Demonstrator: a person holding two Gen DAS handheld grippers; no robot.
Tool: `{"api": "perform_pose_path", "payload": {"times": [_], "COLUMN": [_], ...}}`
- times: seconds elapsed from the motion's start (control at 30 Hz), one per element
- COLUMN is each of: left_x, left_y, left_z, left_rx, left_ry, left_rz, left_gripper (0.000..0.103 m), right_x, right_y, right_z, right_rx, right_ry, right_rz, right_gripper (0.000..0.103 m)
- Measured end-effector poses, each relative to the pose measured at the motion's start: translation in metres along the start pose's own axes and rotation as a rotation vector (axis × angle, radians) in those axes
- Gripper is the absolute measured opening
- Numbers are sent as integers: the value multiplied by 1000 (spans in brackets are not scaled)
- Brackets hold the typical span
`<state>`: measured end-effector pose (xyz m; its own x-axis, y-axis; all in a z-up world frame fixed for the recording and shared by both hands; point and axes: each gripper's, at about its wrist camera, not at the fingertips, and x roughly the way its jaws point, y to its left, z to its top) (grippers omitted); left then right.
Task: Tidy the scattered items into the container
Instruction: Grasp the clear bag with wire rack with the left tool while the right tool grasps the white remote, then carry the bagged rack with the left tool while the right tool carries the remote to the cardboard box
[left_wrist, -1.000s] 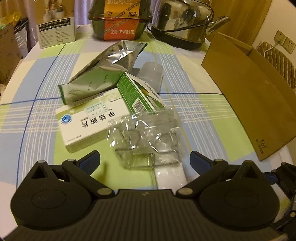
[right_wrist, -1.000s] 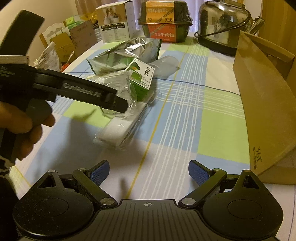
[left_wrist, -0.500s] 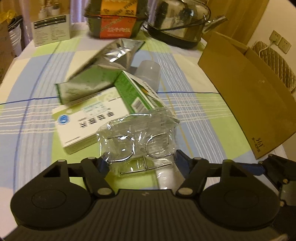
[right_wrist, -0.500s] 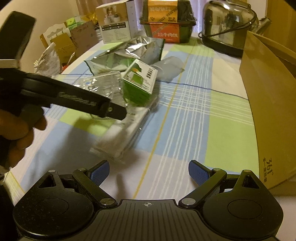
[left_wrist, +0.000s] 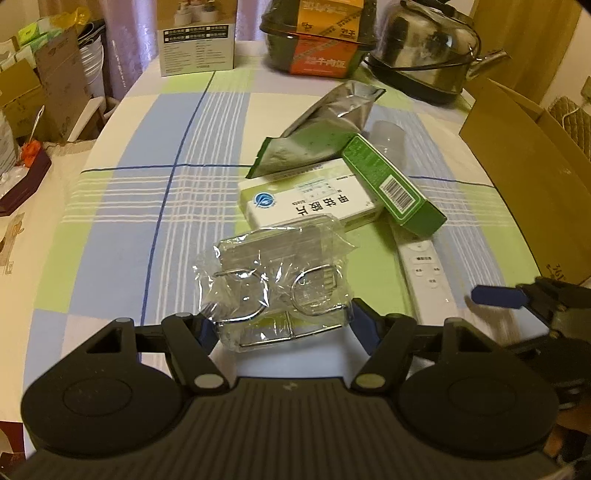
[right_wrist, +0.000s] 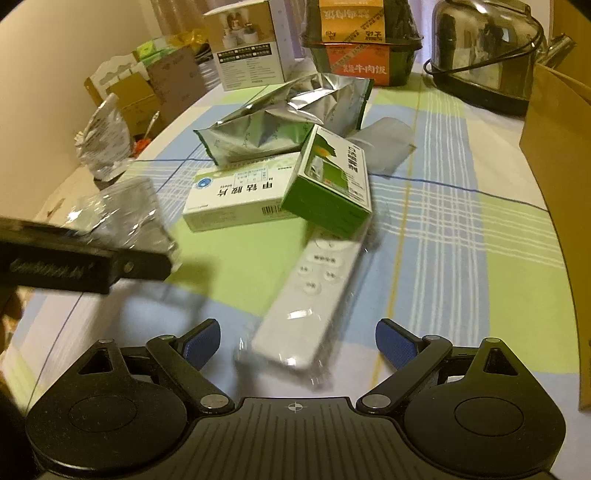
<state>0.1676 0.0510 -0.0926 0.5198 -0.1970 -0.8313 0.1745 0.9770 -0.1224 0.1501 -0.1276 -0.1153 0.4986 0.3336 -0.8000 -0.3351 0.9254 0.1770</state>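
Crinkled clear plastic wraps the packet of bent wire hooks (left_wrist: 275, 288), and the left hand-held gripper (left_wrist: 279, 330) has its blue pads closed against that packet's two sides; whether it is raised off the tabletop is hard to tell. The right hand-held gripper (right_wrist: 297, 345) hangs with its jaws spread wide and nothing between them, aimed at the slim white remote control (right_wrist: 314, 295) lying flat just ahead of it. Judging by the pile, the tidying has barely begun: the white medicine box with blue print (left_wrist: 306, 201), the green carton (left_wrist: 391, 188) tilted across it and the remote's far end, the silver foil pouch (left_wrist: 317, 129) and a translucent plastic cup (left_wrist: 388, 138) on its side behind them are all out on the cloth, and nothing can be seen inside the brown cardboard box (left_wrist: 524, 162) at the right edge, whose interior is hidden. The tabletop wears a checked cloth of blue, green and cream (left_wrist: 122, 221). At its far end stand a printed white box (left_wrist: 197, 37), a dark food tub with an orange label (left_wrist: 321, 40) and a steel kettle (left_wrist: 432, 48); cartons and clutter crowd the dim room on the left.
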Motion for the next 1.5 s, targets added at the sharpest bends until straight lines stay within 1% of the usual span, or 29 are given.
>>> {"api": "perform_pose_path", "payload": {"times": [0.1, 0.13, 0.2, 0.27, 0.3, 0.33, 0.43, 0.57, 0.7, 0.8, 1.03, 1.3, 1.5], "left_x": [1, 1, 2, 3, 3, 3, 2, -2, -3, -2, -3, -4, -1], "left_y": [0, 0, -1, -3, -5, -7, -16, -32, -49, -60, -71, -77, -81], "left_z": [0, 0, 0, 0, 0, -1, -3, -7, -15, -21, -27, -30, -36], "left_rx": [-3, -3, -2, 1, 6, 12, 26, 60, 84, 94, 110, 123, 133], "left_ry": [0, 0, 0, 2, 2, 2, 4, 8, 17, 30, 45, 70, 84], "left_rz": [-9, -12, -18, -25, -29, -33, -51, -80, -115, -131, -125, -117, -122], "left_gripper": [67, 67, 67, 67, 67, 67, 67, 67, 67, 67, 67, 66, 66], "right_x": [12, 15, 17, 15, 13, 11, -1, -27, -50, -60, -66, -64, -63], "right_y": [3, 3, 5, 3, 2, -1, -13, -33, -52, -59, -66, -64, -64], "right_z": [5, 6, 7, 6, 5, 4, -2, -19, -39, -49, -61, -64, -63], "right_rx": [-10, -18, -47, -60, -65, -64, -46, -49, -7, 11, 21, -38, -23], "right_ry": [3, 5, 2, 1, 5, 12, 31, 49, 56, 60, 63, 56, 56], "right_rz": [-30, -40, -59, -62, -64, -66, -71, -97, -131, -145, -142, -152, -156], "right_gripper": [97, 93, 76, 66, 55, 50, 43, 42, 42, 42, 42, 43, 42]}}
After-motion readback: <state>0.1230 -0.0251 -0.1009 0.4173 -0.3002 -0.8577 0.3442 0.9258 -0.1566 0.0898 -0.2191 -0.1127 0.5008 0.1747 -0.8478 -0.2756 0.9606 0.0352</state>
